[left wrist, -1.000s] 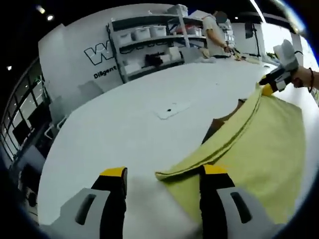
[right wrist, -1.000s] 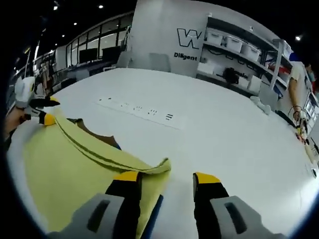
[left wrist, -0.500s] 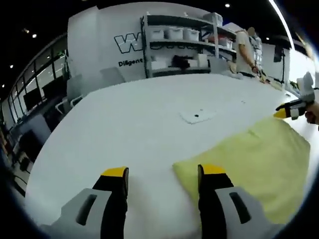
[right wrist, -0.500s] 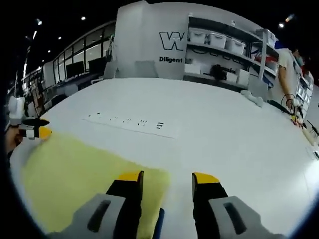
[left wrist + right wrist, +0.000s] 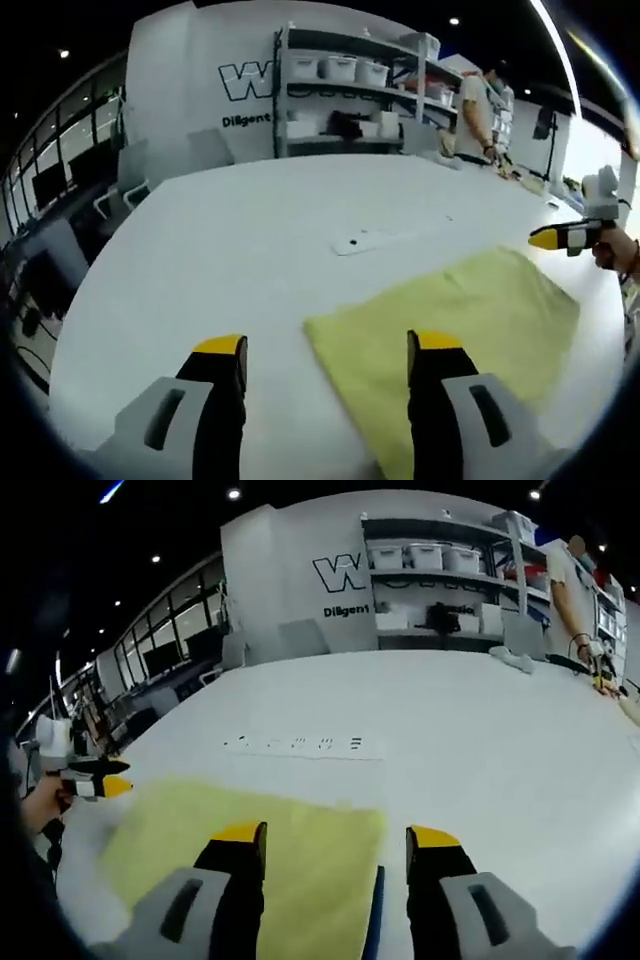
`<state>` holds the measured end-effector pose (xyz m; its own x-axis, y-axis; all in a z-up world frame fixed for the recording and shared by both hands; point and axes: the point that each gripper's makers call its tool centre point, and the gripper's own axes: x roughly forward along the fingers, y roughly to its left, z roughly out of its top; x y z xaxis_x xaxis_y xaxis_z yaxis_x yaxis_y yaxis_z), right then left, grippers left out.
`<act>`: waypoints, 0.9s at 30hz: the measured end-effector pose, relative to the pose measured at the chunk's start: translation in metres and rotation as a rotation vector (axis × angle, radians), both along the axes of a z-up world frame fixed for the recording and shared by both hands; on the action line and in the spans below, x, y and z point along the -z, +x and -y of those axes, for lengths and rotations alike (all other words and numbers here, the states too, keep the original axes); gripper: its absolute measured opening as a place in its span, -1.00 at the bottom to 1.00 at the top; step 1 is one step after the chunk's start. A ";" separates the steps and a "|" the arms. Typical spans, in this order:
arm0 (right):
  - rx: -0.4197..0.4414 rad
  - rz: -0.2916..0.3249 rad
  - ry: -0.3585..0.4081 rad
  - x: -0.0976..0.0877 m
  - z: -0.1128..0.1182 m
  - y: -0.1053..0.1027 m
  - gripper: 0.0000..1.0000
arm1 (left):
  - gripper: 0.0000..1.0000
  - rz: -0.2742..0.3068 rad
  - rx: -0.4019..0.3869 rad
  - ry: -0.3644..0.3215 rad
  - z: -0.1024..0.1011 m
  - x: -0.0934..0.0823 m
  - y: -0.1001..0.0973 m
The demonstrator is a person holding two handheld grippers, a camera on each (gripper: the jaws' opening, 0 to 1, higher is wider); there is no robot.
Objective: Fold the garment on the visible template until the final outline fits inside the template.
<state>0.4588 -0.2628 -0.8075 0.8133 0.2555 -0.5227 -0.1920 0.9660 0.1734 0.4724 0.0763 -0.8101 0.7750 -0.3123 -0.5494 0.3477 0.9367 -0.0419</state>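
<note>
So the yellow garment [image 5: 450, 320] has been dropped flat on the white table [image 5: 230, 250], where a second ago its edge was lifted mid-fold. Both the left gripper [image 5: 325, 350] and right gripper [image 5: 335, 835] are spread and empty now. Fold looks pretty much done.

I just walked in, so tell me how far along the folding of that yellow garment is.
Done: the yellow garment lies flat as a folded rectangle on the white table. In hand: nothing; the left claw and right claw are open. Left: checking fit, since little shows of any template beneath the garment.
</note>
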 end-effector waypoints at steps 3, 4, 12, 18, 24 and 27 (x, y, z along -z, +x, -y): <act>-0.024 -0.008 0.006 -0.001 -0.004 -0.013 0.07 | 0.31 -0.005 0.016 -0.014 0.004 -0.003 -0.013; -0.031 -0.016 0.004 0.000 -0.006 -0.019 0.07 | 0.31 -0.008 0.023 -0.014 0.006 -0.003 -0.018; -0.061 -0.044 0.032 0.005 -0.006 -0.058 0.05 | 0.33 -0.028 0.078 0.004 0.009 0.000 -0.047; -0.095 -0.061 0.002 0.011 -0.008 -0.085 0.03 | 0.32 -0.036 0.112 -0.021 0.011 -0.003 -0.072; -0.140 -0.073 -0.022 0.015 -0.014 -0.104 0.01 | 0.21 -0.047 0.122 -0.037 0.013 0.002 -0.091; -0.167 -0.086 -0.040 0.019 -0.018 -0.112 -0.02 | 0.19 -0.058 0.126 -0.053 0.015 0.003 -0.097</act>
<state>0.3465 -0.2451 -0.8262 0.7136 0.3603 -0.6007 -0.3362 0.9285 0.1576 0.3757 0.0615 -0.8133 0.6954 -0.4344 -0.5725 0.4577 0.8819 -0.1132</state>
